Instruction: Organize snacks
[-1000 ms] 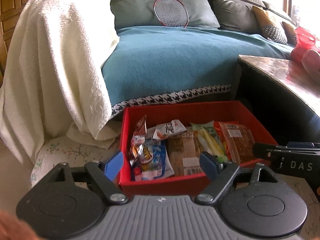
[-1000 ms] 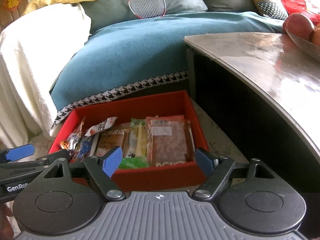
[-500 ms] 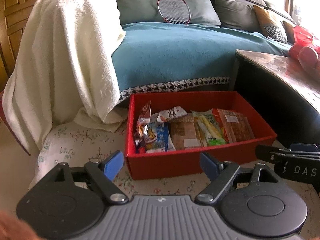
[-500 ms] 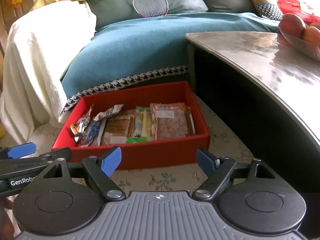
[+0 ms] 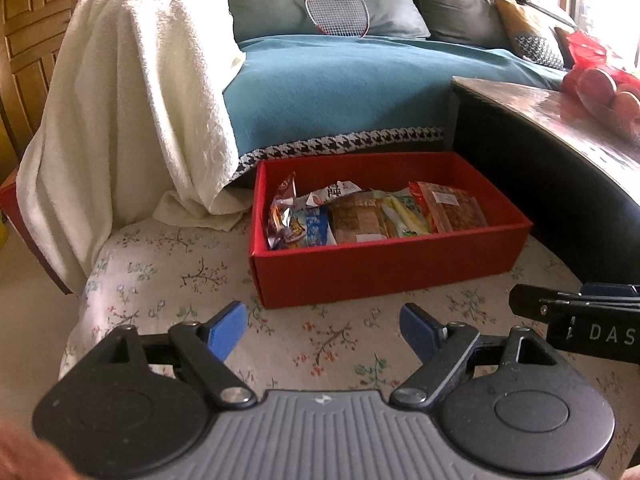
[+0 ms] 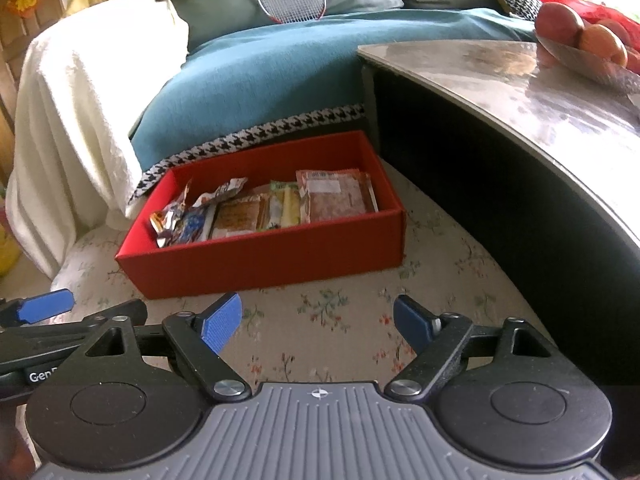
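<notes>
both tongs gape wide, gripping nothing.
left view: my left gripper (image 5: 322, 330) hangs short of the red box (image 5: 384, 266) on the floral cushion (image 5: 160, 280); snack packets (image 5: 376, 216) inside look light, crinkly, slippery. right view: my right gripper (image 6: 318, 322) likewise; i'd pinch a sealed edge.
</notes>
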